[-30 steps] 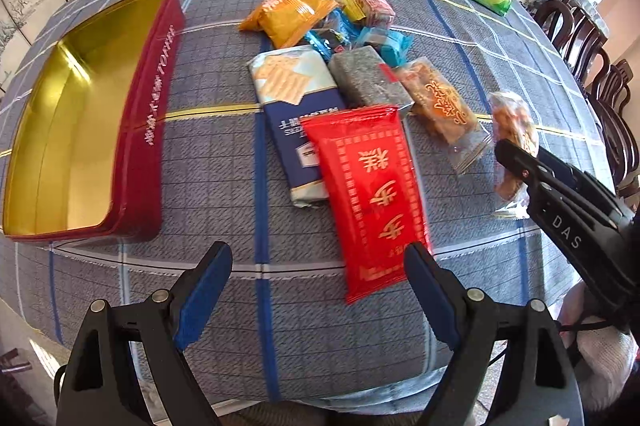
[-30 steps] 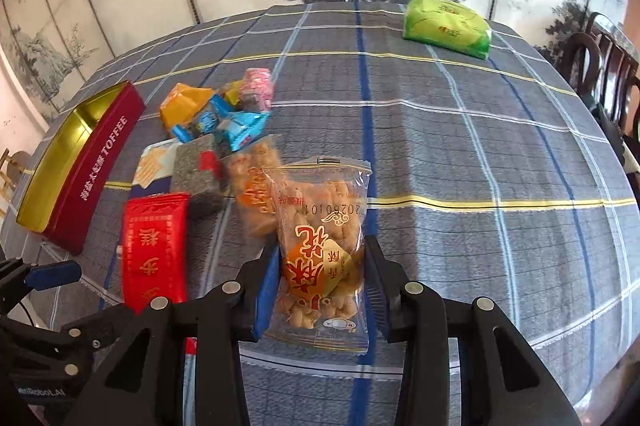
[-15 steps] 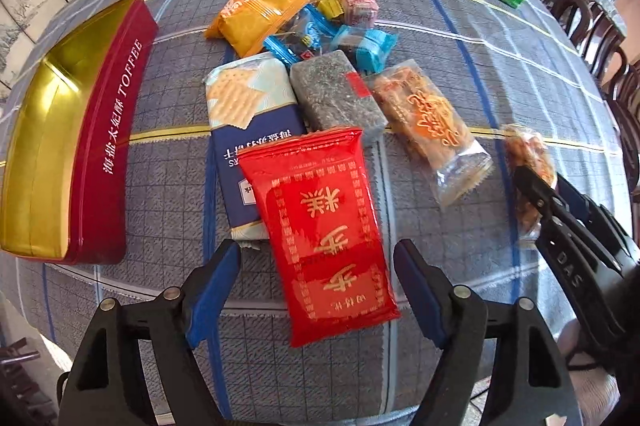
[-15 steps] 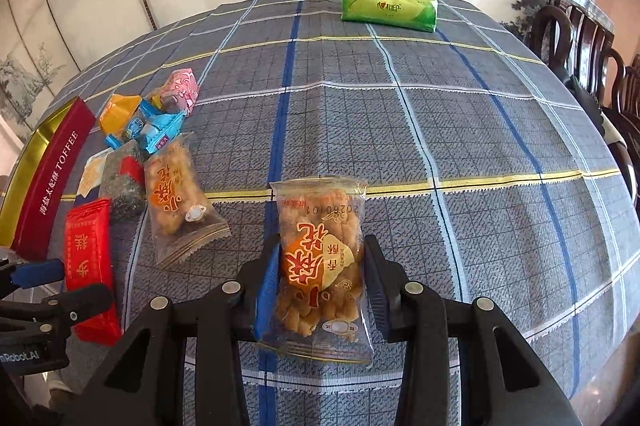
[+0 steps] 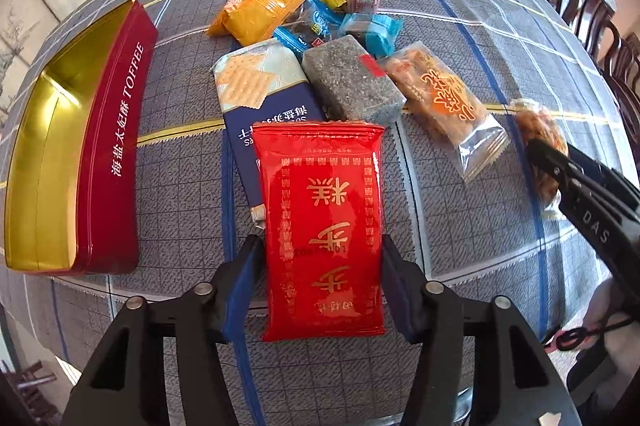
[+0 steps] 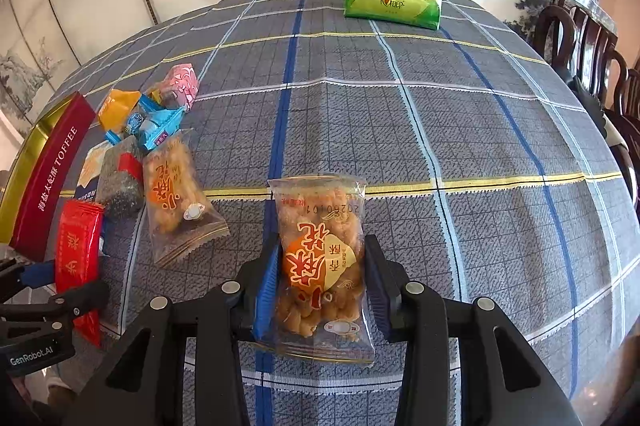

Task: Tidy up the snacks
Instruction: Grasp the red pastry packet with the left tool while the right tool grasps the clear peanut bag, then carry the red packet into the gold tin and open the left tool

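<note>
My left gripper (image 5: 320,278) is shut on the near end of a red snack packet (image 5: 320,222), its fingers (image 5: 244,274) against both sides. The packet overlaps a blue cracker packet (image 5: 260,94). My right gripper (image 6: 320,282) is shut on a clear bag of fried twists (image 6: 320,258), also seen at the right edge of the left wrist view (image 5: 540,142). A red and gold toffee tin (image 5: 72,154) lies open and empty on the left. The red packet (image 6: 78,250) and left gripper (image 6: 60,286) show low left in the right wrist view.
A pile of snacks lies mid-table: an orange packet (image 5: 256,10), a grey seed bar (image 5: 352,82), a second clear twist bag (image 5: 444,102), small blue and pink sweets (image 5: 360,10). A green pack (image 6: 392,2) sits at the far edge. Dark chairs (image 6: 592,66) stand right.
My left gripper moved forward over the red packet and closed on it. My right gripper kept hold of the twist bag and carried it a little right, away from the pile.
</note>
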{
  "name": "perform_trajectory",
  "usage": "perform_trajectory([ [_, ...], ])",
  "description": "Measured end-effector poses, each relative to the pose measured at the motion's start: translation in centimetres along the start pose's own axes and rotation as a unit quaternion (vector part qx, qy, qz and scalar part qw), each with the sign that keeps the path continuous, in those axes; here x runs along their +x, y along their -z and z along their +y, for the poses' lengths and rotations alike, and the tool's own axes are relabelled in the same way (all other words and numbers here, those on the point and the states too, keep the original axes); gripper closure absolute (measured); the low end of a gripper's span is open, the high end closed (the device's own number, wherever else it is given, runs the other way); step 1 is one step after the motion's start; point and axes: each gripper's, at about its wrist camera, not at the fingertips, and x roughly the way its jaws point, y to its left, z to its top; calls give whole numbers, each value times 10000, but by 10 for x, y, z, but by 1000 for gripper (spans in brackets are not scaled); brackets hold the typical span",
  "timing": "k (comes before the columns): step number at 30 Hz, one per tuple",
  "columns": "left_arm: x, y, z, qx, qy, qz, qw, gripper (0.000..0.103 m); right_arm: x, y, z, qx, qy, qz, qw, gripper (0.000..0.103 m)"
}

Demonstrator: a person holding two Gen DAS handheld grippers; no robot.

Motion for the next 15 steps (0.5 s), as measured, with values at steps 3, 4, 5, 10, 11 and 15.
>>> perform_trajectory([
  [3,-2,0,3,63,20,31,10000,61,0,0,1,-25,12,24,10000,61],
  [4,-3,1,4,90,9,30,10000,61,0,0,1,-39,18,34,10000,61],
  [5,-3,4,5,134,-20,20,9999,61,0,0,1,-37,19,47,10000,61],
  [10,-9,10,4,281,44,-12,9996,61,1,-1,2,-103,48,130,9999,61],
  [11,-11,11,4,321,92,-35,9994,61,1,-2,2,-125,55,163,9998,60],
  [15,-27,15,6,449,235,-259,9984,61,3,-4,7,-270,147,304,9991,59],
])
